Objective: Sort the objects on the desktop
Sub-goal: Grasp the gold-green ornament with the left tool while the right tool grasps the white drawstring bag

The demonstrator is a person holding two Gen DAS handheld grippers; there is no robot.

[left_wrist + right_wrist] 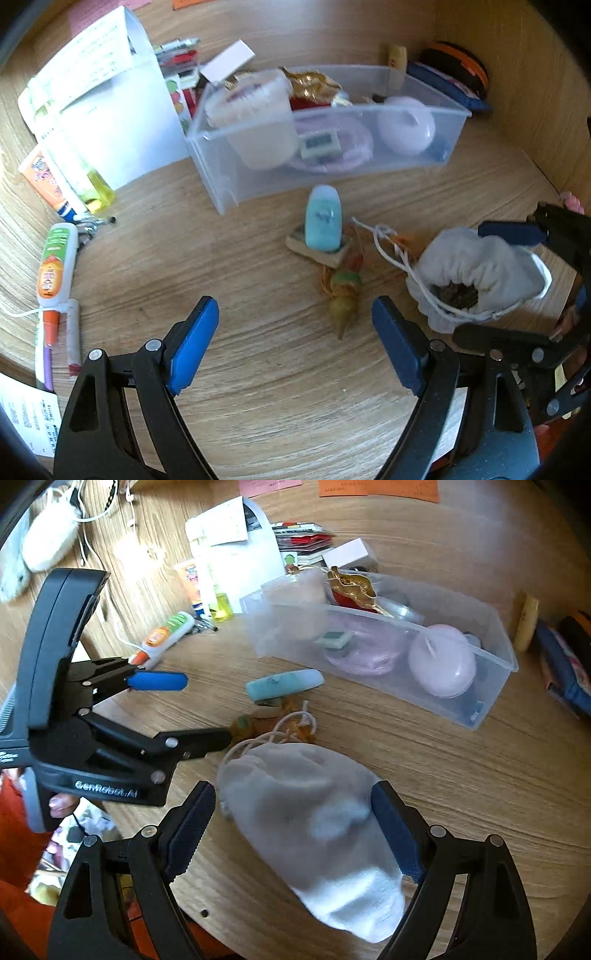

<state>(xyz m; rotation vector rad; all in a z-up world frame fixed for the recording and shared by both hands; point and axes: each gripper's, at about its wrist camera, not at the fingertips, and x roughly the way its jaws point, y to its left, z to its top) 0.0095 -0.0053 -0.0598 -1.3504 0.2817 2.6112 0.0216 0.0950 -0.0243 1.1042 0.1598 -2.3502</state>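
Note:
A white drawstring pouch (314,823) lies on the wooden desk between the fingers of my right gripper (295,834), which stands open around it; the right finger touches the cloth. In the left wrist view the pouch (476,269) sits at the right with my right gripper (491,280) around it. My left gripper (295,339) is open and empty above bare desk, in front of a small green-orange charm (345,295). A teal bottle (323,218) lies on a small pad. The clear plastic bin (229,177) holds several items.
A white folded paper stand (122,122), tubes and a glue bottle (55,266) lie at the left. Markers (74,336) lie near the desk edge. A wooden wall (517,74) closes the right side. A dark pouch (454,81) sits behind the bin.

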